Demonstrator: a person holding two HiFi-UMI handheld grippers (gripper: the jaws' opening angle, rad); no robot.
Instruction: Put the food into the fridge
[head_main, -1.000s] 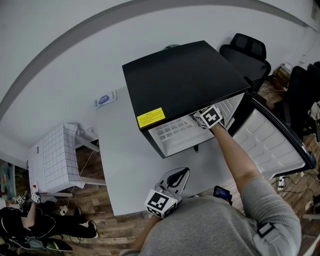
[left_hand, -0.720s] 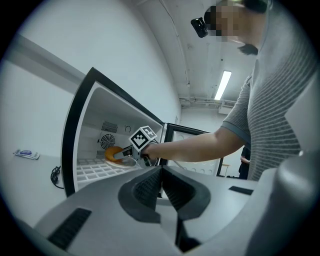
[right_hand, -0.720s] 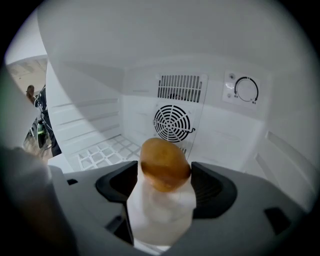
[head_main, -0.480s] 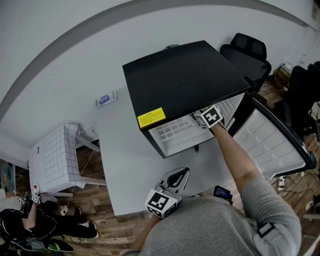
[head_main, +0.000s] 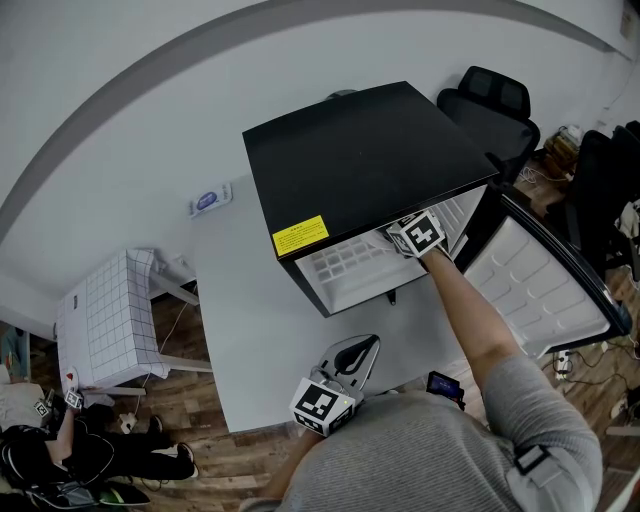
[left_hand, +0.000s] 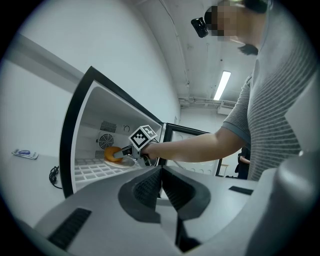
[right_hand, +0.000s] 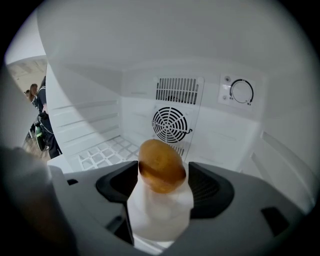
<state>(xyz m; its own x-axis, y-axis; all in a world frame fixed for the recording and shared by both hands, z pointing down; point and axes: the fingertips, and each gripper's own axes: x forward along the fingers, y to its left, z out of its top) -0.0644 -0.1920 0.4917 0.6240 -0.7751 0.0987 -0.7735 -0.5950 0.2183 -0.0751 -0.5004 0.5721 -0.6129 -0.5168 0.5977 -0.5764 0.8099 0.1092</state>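
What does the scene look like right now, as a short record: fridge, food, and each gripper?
fridge: black box-shaped mini fridge on the grey table, door swung open
food: golden-brown round bun on a white dish, inside the fridge over the white grid shelf; contact unclear
right gripper: shut on the white dish, reaching into the fridge
left gripper: shut, empty, outside the fridge

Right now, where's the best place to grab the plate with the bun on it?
Take the plate by its thin near rim, coming in level from the open front of the fridge, as the right gripper does. The bun sits on top, so side-on jaws probably won't squash it.
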